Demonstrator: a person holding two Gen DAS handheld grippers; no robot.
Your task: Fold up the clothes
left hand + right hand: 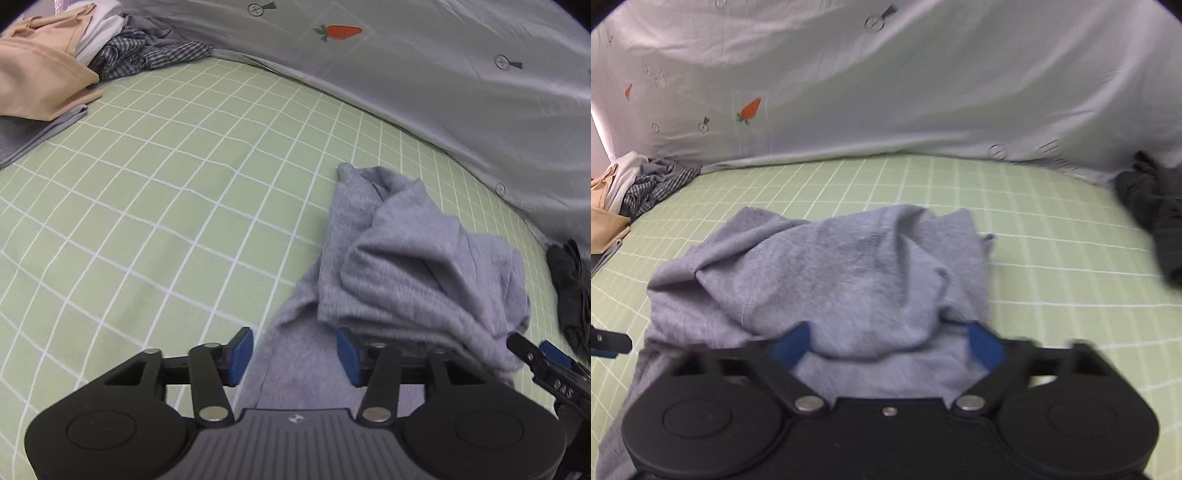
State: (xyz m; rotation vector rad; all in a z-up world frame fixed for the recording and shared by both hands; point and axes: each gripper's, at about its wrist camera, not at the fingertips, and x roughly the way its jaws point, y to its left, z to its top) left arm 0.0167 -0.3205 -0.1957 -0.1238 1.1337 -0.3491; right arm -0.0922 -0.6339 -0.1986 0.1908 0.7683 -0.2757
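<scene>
While a soft grey knit garment (pixel 417 266) lies crumpled in loose folds on a pale green bedsheet (pixel 155 192) crossed by a white grid, two black handheld grippers with blue pads work at its near edge. Its fabric is a heathered jersey, bunched into a rounded heap at the middle, with one flat strip running back toward the left gripper (pixel 293 350) and a stitched seam showing across the top in the right wrist view. Behind the bed hangs a smooth, pale grey cloth (pixel 443 92) printed with an orange carrot (pixel 341 32) and small line drawings, its surface lightly creased. At the far left corner sits a pile of other clothes (pixel 110 48): a tan piece, something white, and a blue-and-white checked fabric. A dark, rumpled item (pixel 569 288) lies at the right edge of the sheet. The left gripper's jaws stand about halfway apart, straddling the flat strip of grey cloth; the left pad rests over bare sheet, the right one sits at the foot of the heap, and neither presses on the fabric. The right gripper (pixel 886 343), blurred, stands at its widest, with the lower fold of the heap bulging between its pads and nothing visibly pinched.
</scene>
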